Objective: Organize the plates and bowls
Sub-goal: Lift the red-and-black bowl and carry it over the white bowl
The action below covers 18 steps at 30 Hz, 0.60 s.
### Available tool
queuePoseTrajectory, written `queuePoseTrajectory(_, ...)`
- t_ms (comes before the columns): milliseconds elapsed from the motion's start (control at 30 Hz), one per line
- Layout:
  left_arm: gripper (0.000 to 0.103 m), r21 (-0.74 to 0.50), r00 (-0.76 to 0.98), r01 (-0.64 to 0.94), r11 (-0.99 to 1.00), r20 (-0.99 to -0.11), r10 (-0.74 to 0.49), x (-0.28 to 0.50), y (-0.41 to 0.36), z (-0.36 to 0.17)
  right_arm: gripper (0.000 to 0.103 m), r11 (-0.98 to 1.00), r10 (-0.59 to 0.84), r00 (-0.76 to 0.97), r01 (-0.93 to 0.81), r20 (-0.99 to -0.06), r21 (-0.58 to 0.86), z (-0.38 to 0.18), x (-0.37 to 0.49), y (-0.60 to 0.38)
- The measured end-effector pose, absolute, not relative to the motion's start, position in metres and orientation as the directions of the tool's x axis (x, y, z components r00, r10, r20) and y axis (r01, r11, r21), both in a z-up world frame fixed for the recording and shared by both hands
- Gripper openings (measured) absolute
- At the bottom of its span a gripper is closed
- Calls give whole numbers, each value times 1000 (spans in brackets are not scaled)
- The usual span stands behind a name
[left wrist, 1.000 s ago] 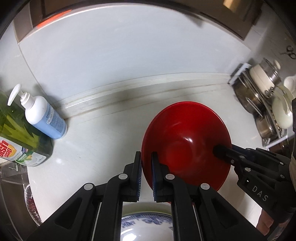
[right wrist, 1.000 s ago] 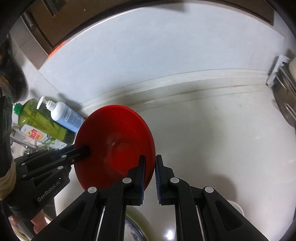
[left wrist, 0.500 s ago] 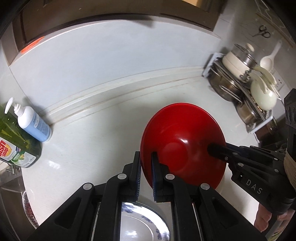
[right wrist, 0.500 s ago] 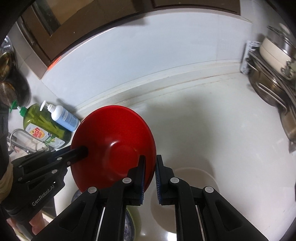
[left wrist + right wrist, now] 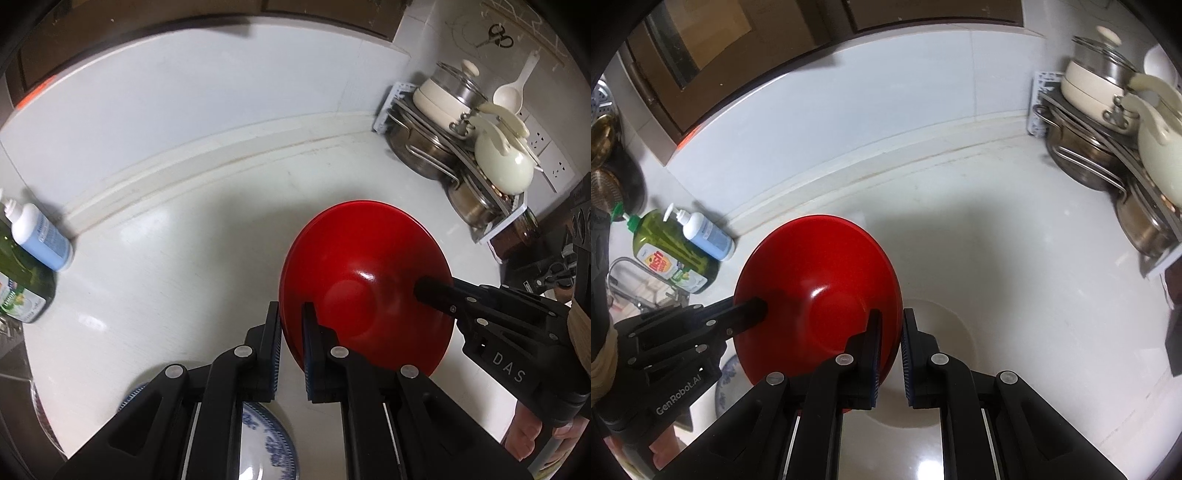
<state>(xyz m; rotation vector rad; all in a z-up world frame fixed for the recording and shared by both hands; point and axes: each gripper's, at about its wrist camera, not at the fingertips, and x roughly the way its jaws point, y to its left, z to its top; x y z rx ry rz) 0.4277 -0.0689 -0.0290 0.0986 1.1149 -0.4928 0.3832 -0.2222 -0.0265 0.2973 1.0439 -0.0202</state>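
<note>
Above the white bench's middle, you hold the glossy red bowl [image 5: 365, 280] aloft, both grippers' jaws clenched on opposite rim edges. It looks light, rigid, slippery; keep gripping the rim.

The red bowl [image 5: 365, 280] has a smooth, glossy finish. The worktop [image 5: 1015, 280] is polished and pale; the pots [image 5: 428, 151] racked beyond the bowl are brushed metal. The fingers [image 5: 273, 354] are matt black plastic.
</note>
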Motion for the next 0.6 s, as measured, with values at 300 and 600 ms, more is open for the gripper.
queuePoseTrajectory(300,11,-169,307,430,887,-896,-320,416,-90,-52,12,956,119,473,183,-873,230,-50,368,-243)
queuePoseTrajectory(600,11,-157,279,417,895,-915,-291,409,-108,-72,12,950,128,433,204,-892,236,-75,363,-257)
